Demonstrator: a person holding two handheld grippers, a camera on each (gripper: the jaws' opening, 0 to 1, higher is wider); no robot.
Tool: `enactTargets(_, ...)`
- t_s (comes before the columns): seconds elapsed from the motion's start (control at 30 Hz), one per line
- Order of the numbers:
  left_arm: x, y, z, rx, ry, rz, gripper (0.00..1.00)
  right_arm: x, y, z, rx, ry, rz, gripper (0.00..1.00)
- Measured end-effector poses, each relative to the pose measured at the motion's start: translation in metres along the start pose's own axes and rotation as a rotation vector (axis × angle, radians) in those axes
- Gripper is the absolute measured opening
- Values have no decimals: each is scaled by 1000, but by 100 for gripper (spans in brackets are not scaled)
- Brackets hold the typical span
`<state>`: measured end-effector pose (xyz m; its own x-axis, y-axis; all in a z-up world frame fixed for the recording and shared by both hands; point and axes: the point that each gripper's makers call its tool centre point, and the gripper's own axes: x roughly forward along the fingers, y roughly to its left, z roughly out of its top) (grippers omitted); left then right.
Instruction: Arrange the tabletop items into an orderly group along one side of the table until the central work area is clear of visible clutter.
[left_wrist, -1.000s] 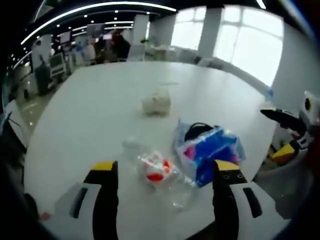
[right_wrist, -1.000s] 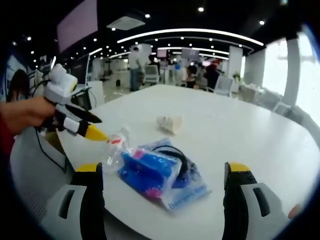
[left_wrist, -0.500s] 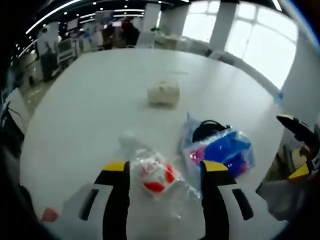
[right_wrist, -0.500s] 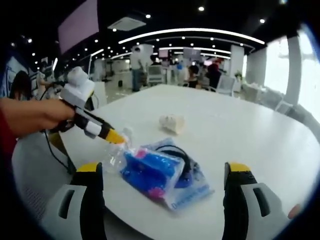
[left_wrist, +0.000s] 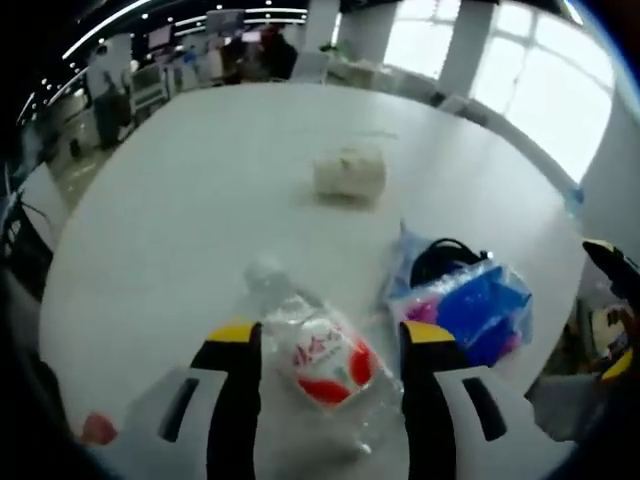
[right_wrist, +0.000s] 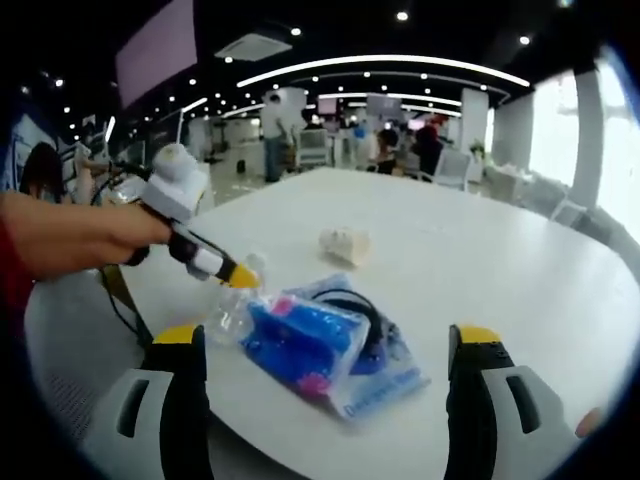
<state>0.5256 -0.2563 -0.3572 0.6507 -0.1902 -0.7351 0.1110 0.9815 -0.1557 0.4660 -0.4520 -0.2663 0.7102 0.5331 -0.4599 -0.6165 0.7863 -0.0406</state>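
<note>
A crumpled clear plastic bottle (left_wrist: 325, 365) with a red and white label lies near the table's front edge, and my left gripper (left_wrist: 332, 332) is shut on it. From the right gripper view the same left gripper (right_wrist: 238, 277) reaches in from the left, held by a hand (right_wrist: 80, 235), its yellow tips at the bottle (right_wrist: 232, 305). A blue plastic bag (left_wrist: 468, 315) with a black cable inside lies just right of the bottle. My right gripper (right_wrist: 328, 336) is open, wide, in front of the bag (right_wrist: 310, 345). A crumpled white tissue (left_wrist: 350, 172) sits further in.
The round white table (left_wrist: 190, 190) has bare surface to the left and beyond the tissue (right_wrist: 343, 243). The right gripper (left_wrist: 615, 310) hangs off the table's right edge. People, chairs and desks stand far behind, with bright windows at the right.
My left gripper has narrowed its jaws onto the bottle and pushed forward with it. The right gripper has stayed still and open.
</note>
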Motion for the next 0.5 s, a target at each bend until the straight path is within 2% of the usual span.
enactTargets(0.17, 4, 1, -3, 5, 16, 11, 53, 0, 0, -1, 1, 2, -1, 97)
enactTargets(0.33, 8, 2, -12, 2, 51, 11, 49, 0, -1, -2, 4, 6, 0, 96)
enactTargets(0.37, 8, 1, -13, -12, 47, 4, 49, 0, -1, -2, 6, 5, -1, 96)
enactTargets(0.5, 8, 1, -11, 16, 47, 5, 47, 0, -1, -2, 6, 7, -2, 96)
